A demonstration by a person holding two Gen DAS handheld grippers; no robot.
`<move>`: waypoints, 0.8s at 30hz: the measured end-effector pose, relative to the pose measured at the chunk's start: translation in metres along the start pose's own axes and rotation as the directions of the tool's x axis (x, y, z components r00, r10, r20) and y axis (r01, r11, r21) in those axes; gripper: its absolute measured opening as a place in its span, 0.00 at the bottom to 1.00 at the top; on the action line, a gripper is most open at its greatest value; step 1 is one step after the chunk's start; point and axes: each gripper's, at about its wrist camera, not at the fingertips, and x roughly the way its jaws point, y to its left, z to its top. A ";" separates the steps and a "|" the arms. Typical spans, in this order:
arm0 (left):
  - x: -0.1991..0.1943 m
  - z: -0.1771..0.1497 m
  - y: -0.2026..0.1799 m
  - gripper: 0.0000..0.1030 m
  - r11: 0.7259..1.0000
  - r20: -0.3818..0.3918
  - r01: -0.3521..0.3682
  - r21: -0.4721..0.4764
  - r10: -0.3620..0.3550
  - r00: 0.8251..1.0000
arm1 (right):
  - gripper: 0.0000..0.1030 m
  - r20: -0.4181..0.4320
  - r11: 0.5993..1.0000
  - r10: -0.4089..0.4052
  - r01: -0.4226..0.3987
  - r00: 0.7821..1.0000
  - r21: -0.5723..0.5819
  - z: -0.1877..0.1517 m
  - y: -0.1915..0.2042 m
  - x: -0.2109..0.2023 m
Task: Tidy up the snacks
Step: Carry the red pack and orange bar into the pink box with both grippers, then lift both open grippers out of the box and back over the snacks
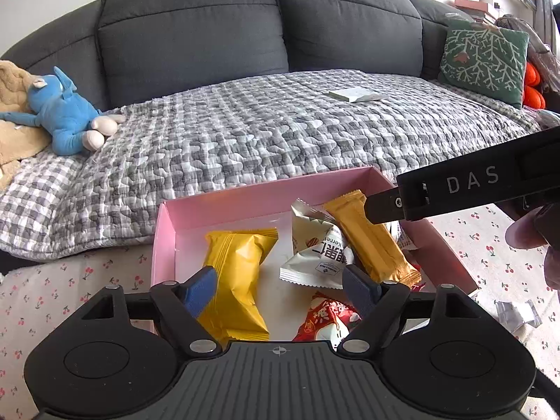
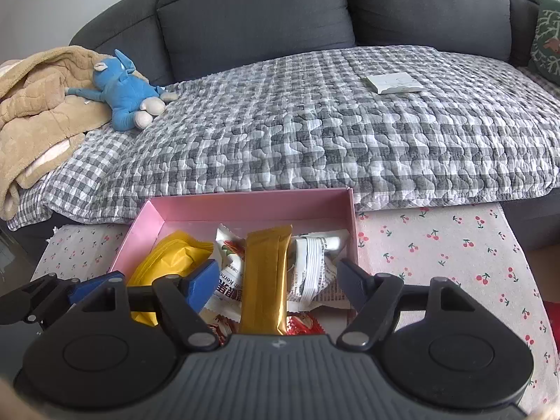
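Observation:
A pink box [image 1: 164, 231] [image 2: 245, 203] sits on a cherry-print cloth and holds several snacks. Inside lie a puffy yellow packet [image 1: 238, 273] [image 2: 171, 255], a white kernel packet [image 1: 315, 255] [image 2: 227, 280], a golden bar [image 1: 371, 238] [image 2: 267, 280], a red packet [image 1: 325, 322] [image 2: 304, 325] and a white striped packet [image 2: 311, 266]. My left gripper [image 1: 280, 287] is open above the box, its fingers either side of the yellow and white packets. My right gripper [image 2: 280, 280] is open over the golden bar; its body shows in the left wrist view [image 1: 455, 189].
A grey sofa [image 1: 262, 28] with a checked quilt [image 1: 280, 133] stands behind the box. A blue plush toy [image 1: 66, 112] lies at the left, a white flat packet [image 1: 353, 95] on the quilt, a green cushion [image 1: 486, 59] at the right. A crumpled foil wrapper [image 1: 518, 315] lies on the cloth.

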 end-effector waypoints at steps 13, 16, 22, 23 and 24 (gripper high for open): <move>-0.041 -0.018 -0.004 0.93 1.000 -0.027 0.002 -0.004 -0.002 1.000 | 0.87 0.003 1.000 -0.008 0.008 1.000 -0.005 -0.023 0.000 -0.041; -0.051 -0.024 -0.002 0.95 1.000 -0.037 -0.012 -0.005 0.012 0.999 | 0.91 0.003 1.000 -0.004 0.004 1.000 -0.007 -0.030 0.003 -0.050; -0.070 -0.040 -0.001 0.97 1.000 -0.066 -0.030 -0.003 0.029 0.997 | 0.94 -0.002 1.000 -0.016 0.016 1.000 -0.002 -0.048 0.004 -0.065; -0.073 -0.044 -0.001 0.97 1.000 -0.074 -0.029 -0.002 0.029 0.997 | 0.94 -0.005 1.000 -0.020 0.020 1.000 -0.002 -0.051 0.004 -0.066; -0.076 -0.047 -0.001 0.97 1.000 -0.081 -0.028 -0.002 0.027 0.996 | 0.94 -0.010 1.000 -0.025 0.025 1.000 -0.003 -0.054 0.004 -0.068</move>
